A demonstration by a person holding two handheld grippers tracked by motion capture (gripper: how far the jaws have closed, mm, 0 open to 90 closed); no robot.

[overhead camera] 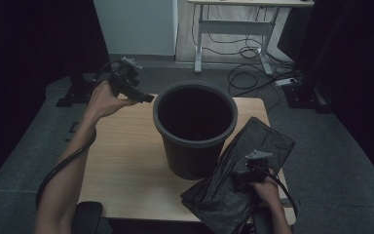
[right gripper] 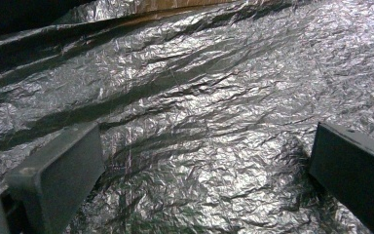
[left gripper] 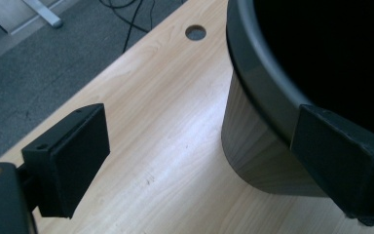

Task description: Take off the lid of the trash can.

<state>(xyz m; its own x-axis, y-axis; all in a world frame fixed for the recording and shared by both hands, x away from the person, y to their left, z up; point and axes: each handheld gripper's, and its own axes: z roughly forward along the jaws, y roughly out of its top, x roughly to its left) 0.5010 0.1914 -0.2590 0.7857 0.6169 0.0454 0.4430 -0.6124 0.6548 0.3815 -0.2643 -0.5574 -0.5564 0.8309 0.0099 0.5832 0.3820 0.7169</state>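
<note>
Right gripper [overhead camera: 237,174]: jaws apart, poised just over the crumpled black bag [overhead camera: 253,146], nothing clamped. The bag lies on the wooden table [overhead camera: 126,161], leaning against the black bin [overhead camera: 195,129]. Left gripper [overhead camera: 148,98]: jaws apart, empty, raised beside the bin's rim.

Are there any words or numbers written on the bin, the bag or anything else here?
None: no words, numbers or signs can be read anywhere.
Black bin: plain, no label on the side that shows.
Black plastic bag: crinkled and plain, no print.
Wooden table: bare wood, only a round hole.
</note>
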